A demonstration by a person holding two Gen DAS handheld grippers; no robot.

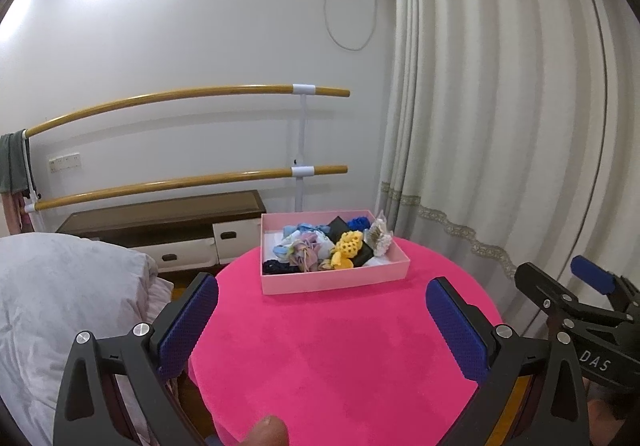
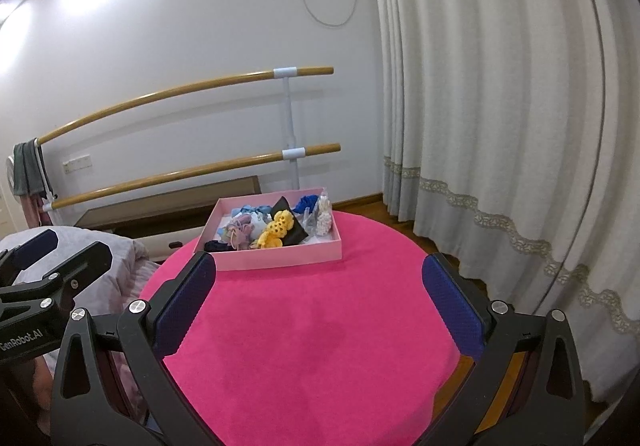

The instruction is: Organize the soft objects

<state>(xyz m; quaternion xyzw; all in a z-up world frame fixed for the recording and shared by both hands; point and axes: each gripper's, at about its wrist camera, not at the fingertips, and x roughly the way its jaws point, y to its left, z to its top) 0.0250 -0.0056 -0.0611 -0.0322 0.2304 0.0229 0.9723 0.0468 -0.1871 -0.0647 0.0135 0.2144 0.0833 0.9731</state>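
A pale pink box (image 1: 336, 280) (image 2: 280, 258) stands at the far side of a round table with a bright pink cloth (image 1: 340, 346) (image 2: 312, 326). It holds several soft hair ties: a yellow one (image 1: 347, 244) (image 2: 276, 232), a mauve one (image 1: 306, 252) (image 2: 240, 230), blue ones, a dark one and a white one (image 1: 380, 238) (image 2: 325, 222). My left gripper (image 1: 322, 294) hovers open over the near table, nothing between its blue pads. My right gripper (image 2: 318, 278) is likewise open and empty, short of the box.
A bed with a grey quilt (image 1: 60, 294) lies left of the table. Behind are a low wooden cabinet (image 1: 168, 222), a two-rail wooden barre (image 1: 192, 94) against the white wall, and long curtains (image 1: 500, 126) at right. A fingertip (image 1: 268, 432) shows at the bottom edge.
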